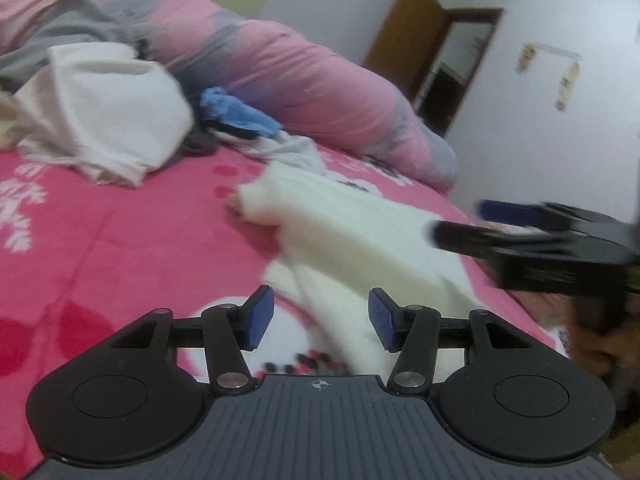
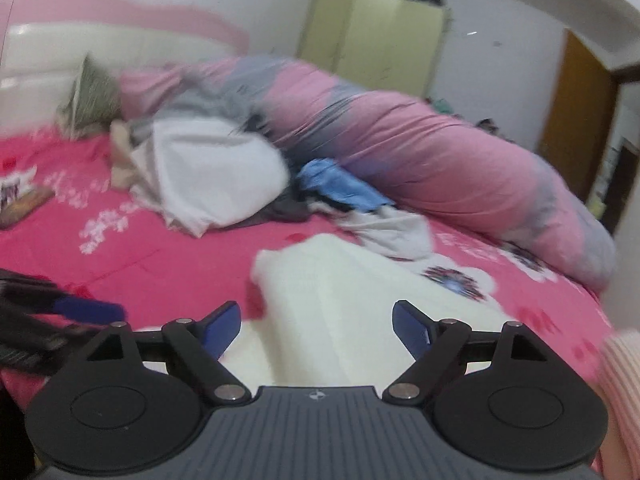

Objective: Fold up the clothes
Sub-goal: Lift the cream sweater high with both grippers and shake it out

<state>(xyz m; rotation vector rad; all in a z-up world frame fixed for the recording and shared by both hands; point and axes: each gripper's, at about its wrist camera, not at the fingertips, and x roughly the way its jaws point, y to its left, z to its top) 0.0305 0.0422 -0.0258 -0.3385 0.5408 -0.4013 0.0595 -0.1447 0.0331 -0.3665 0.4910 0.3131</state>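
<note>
While both tongs [image 1: 321, 318] [image 2: 316, 330] gape empty, white garment [image 1: 360, 240] lies near the bed edge [image 1: 520, 300]

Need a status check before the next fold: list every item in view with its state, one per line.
Left hand-held gripper: open, holding nothing.
Right hand-held gripper: open, holding nothing.
Cream fluffy garment: lying on the bed, partly folded, released.
White cloth bundle: heaped, unfolded.
Blue crumpled garment: crumpled, unfolded.
Pink and grey duvet: rolled along the bed's far side.
Pink floral bedsheet: spread flat.
</note>
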